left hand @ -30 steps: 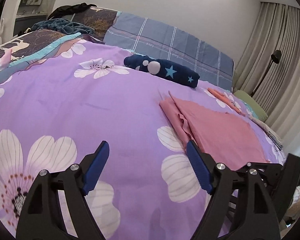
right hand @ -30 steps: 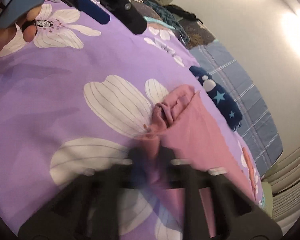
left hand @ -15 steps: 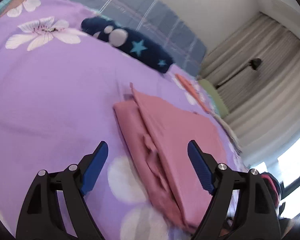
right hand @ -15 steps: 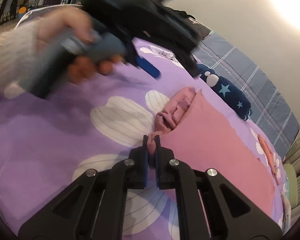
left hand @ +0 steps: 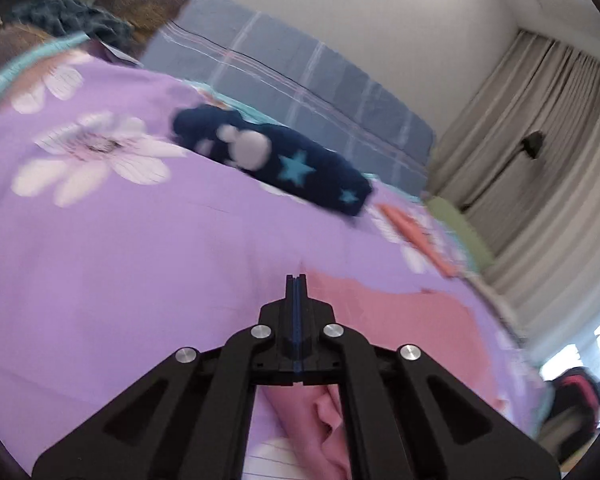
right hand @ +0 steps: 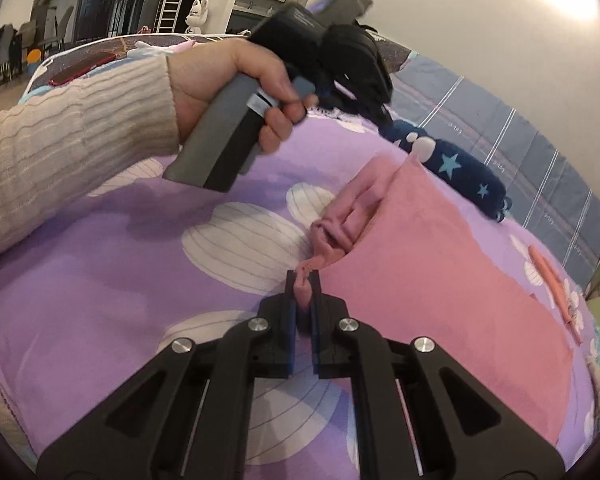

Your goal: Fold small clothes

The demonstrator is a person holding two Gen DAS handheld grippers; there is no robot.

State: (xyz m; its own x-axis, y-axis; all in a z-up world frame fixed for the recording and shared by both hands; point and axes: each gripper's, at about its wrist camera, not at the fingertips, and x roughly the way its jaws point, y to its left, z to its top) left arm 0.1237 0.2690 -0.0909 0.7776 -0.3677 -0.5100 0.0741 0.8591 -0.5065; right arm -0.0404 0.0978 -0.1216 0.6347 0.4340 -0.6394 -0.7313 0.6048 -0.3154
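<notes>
A pink garment [right hand: 440, 264] lies on the purple flowered bedspread [right hand: 100, 280], bunched along its left edge. My right gripper [right hand: 303, 280] is shut on the near corner of that bunched edge. My left gripper [left hand: 296, 280] has its jaws pressed together at the garment's far corner [left hand: 400, 320]; I cannot see cloth between the tips. In the right wrist view the hand-held left gripper [right hand: 340, 68] hovers above the garment's far end.
A rolled navy garment with stars [left hand: 276, 160] lies beyond the pink one. A thin orange item [left hand: 416, 236] lies to the right. Blue plaid pillows [left hand: 284, 80] line the bed's head, and curtains [left hand: 540, 160] hang at right.
My left gripper swung over from open above the bedspread to the garment's far corner and closed. My right gripper stayed shut on the near corner.
</notes>
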